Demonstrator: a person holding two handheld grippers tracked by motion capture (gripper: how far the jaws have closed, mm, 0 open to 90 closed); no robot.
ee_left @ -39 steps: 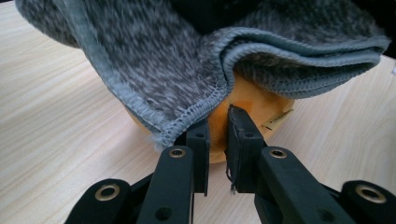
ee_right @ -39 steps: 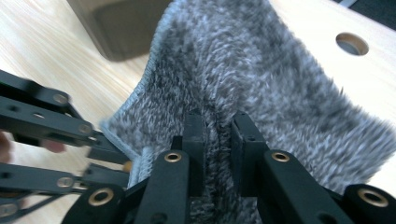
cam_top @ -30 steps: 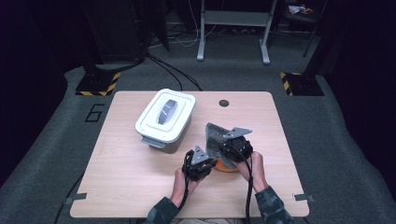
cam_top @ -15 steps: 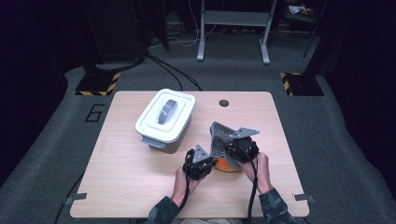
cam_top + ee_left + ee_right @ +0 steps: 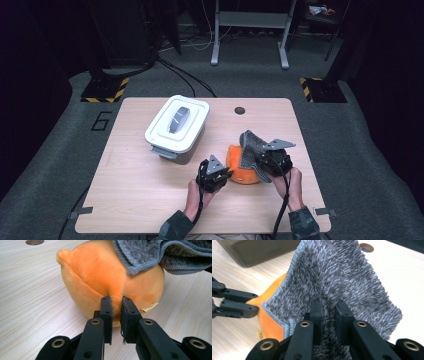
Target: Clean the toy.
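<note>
plush toy (image 5: 239, 169): near worktop (image 5: 125, 200) front edge, soft, light | cloth (image 5: 250, 147): draped over it, limp | left gripper (image 5: 220, 176) fingers pinch plush seam | right gripper (image 5: 260, 161) fingers clamp cloth fold

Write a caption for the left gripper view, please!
Left gripper pinches the orange plush toy while a grey cloth drapes over it.

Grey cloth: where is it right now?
In the high view the grey cloth is on the table's right half, draped over the orange plush and pinched by the right gripper, right of the white lidded box.
</note>
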